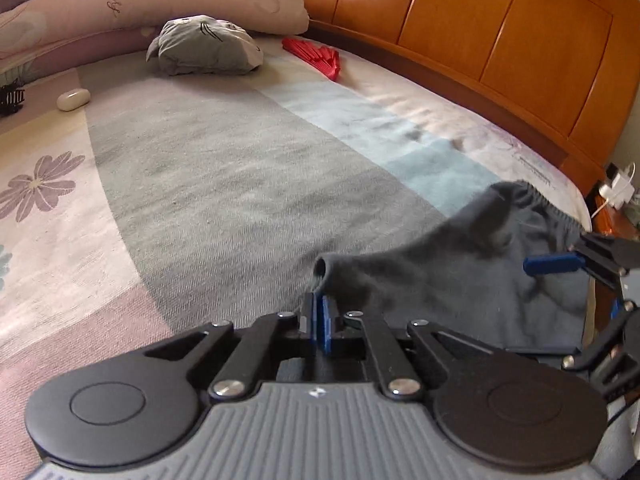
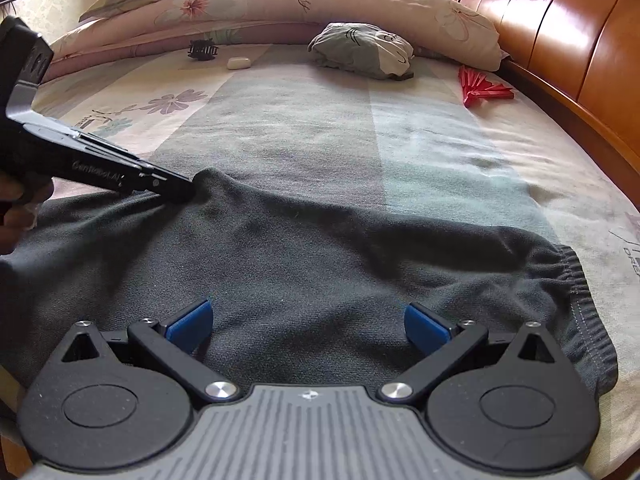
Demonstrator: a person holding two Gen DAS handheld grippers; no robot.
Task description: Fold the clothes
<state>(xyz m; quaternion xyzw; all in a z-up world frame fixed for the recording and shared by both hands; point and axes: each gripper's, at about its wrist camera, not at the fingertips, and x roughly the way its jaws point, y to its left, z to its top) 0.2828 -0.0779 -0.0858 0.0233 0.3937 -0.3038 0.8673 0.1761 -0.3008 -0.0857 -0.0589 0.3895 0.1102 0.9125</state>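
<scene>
A dark grey garment with an elastic waistband [image 2: 304, 264] lies on the bed; in the left wrist view it [image 1: 460, 280] spreads to the right. My left gripper [image 1: 318, 312] is shut on a pinched corner of the garment and lifts it slightly; it also shows in the right wrist view [image 2: 182, 192] at the garment's far left edge. My right gripper [image 2: 308, 326] is open, its blue pads [image 2: 192, 322] just over the middle of the cloth; it shows in the left wrist view [image 1: 556, 264] at the right edge.
The bed sheet [image 1: 224, 184] has grey, blue and floral bands. A grey cat-face cushion [image 2: 362, 52], a red folded fan [image 2: 482, 88], a small white case [image 2: 239, 63] and a black clip [image 2: 203, 50] lie near the pillows [image 2: 320, 4]. A wooden headboard [image 1: 500, 40] runs along the right.
</scene>
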